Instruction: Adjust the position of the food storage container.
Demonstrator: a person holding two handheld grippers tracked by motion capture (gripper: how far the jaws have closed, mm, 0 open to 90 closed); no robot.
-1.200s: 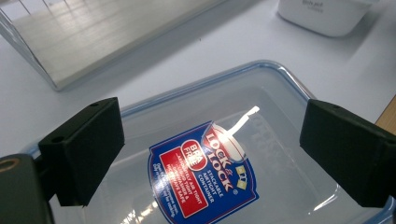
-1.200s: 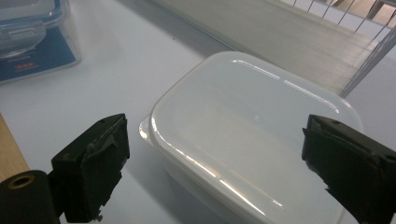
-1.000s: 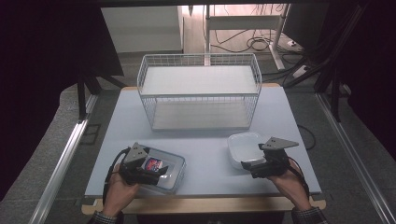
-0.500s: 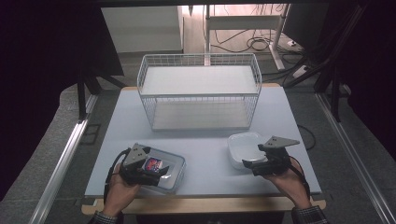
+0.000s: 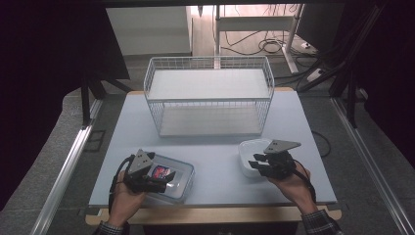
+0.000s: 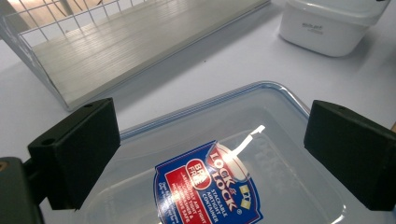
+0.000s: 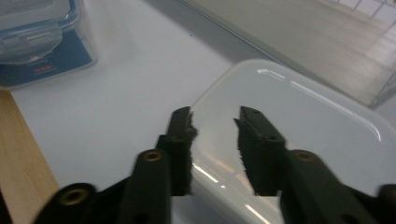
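Observation:
A clear lidded container [image 5: 185, 177] with a red and blue label [image 6: 210, 191] sits at the table's front left. My left gripper [image 5: 165, 177] hovers over its lid [image 6: 275, 154], open, one jaw on each side [image 6: 210, 149]. A white lidded container [image 5: 246, 149] stands at the front right. My right gripper [image 5: 257, 164] is at its near corner. Its jaws have just been closing and now stand a narrow gap apart [image 7: 215, 121] over the white lid [image 7: 299, 121], with nothing pinched between the pads.
A white wire basket [image 5: 210, 93] stands at the back middle of the pale table [image 5: 215, 142]; its floor lies ahead in the left gripper view [image 6: 116, 46]. A wooden strip [image 7: 23, 158] edges the table's front. Dark cables and stands lie beyond the table.
The right gripper's jaws have drawn much closer together, and that hand has shifted slightly left and up over the white container. The left gripper has stayed put.

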